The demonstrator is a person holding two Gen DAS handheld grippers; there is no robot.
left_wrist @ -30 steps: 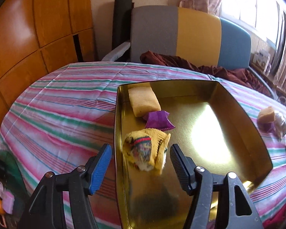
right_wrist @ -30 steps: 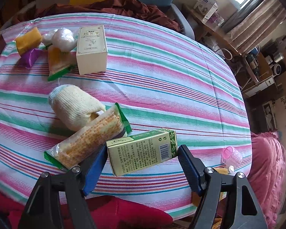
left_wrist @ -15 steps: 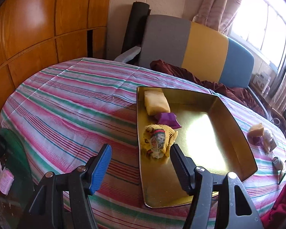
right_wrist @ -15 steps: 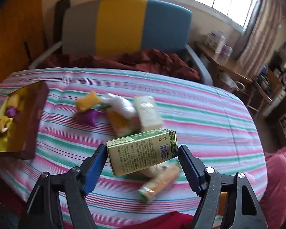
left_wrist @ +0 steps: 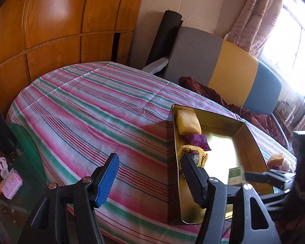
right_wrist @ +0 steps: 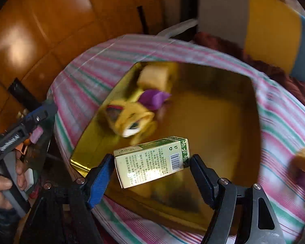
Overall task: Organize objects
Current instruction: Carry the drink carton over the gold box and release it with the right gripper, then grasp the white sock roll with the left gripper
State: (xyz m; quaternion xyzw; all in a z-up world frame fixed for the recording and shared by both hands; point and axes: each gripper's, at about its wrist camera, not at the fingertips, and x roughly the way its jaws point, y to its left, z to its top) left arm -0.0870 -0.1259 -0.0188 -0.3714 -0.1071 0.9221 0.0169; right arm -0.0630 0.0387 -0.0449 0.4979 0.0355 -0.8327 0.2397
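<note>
Box [right_wrist: 151, 161] is clamped in your R gripper [right_wrist: 152, 171], hanging over the gold tray [right_wrist: 223, 122]. L gripper [left_wrist: 150, 174] gapes empty at tray's 9 o'clock. Next, I'd say: lower, release on bare floor at 3 o'clock of the yellow sock [right_wrist: 130, 120].

The left gripper [left_wrist: 150, 174] hangs open and empty beside the gold tray [left_wrist: 252, 136] holding 3 items.

Green and cream carton [right_wrist: 152, 161] sits tilted, barcode side up, clamped between the right gripper [right_wrist: 151, 172] pads, right over the gold tray [right_wrist: 223, 126]. Ahead of it in the tray: yellow sock bundle [right_wrist: 130, 120], purple pouch [right_wrist: 152, 98], yellow sponge block [right_wrist: 152, 78].
</note>
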